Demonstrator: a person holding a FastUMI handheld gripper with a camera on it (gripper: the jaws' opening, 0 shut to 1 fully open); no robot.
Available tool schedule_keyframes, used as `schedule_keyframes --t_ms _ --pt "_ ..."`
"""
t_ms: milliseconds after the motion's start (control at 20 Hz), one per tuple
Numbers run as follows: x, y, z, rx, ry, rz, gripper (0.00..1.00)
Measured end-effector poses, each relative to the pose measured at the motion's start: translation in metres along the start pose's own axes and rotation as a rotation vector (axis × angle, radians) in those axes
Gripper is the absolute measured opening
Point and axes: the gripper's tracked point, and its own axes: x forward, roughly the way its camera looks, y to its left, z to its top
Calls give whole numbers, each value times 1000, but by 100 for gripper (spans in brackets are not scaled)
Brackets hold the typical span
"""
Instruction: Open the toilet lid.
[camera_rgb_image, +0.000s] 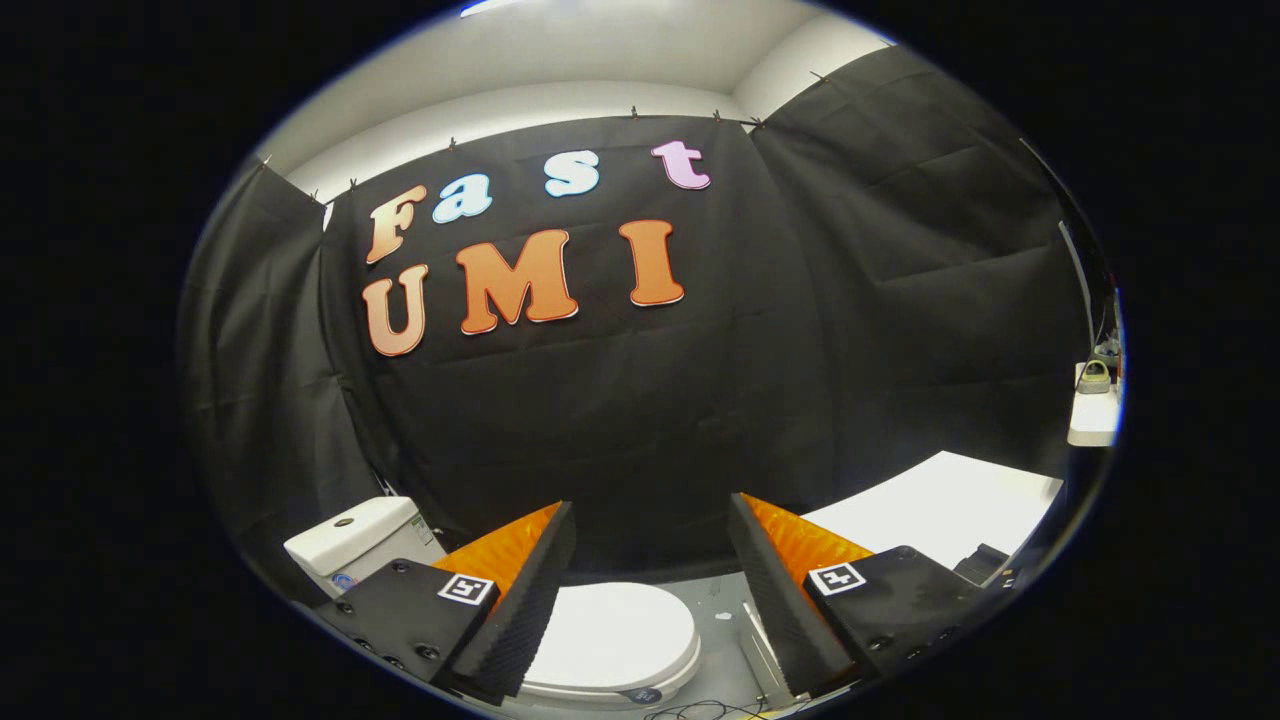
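Two fingers (520, 600) apart above closed toilet lid (615, 635)

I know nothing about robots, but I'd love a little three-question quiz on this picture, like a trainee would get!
1. True or false: the toilet lid is already raised.
2. Multiple choice: the gripper has its fingers A) pressed on the lid, B) spread apart with nothing between them, C) closed together.
3. Short answer: what white part of the toilet sits beyond the left finger?

Key:
1. False; the lid lies flat and closed, below and ahead of the fingers.
2. B; the fingers hang apart above the toilet and touch nothing.
3. The cistern, against the black cloth wall.
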Motion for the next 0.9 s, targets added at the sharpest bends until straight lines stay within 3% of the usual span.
schedule_keyframes --t_ms 500,700,900 --pt "1 4 2 -40 -17 19 98" --pt "15 11 -32 7 38 42 98" --pt "30 26 -94 49 150 68 99"
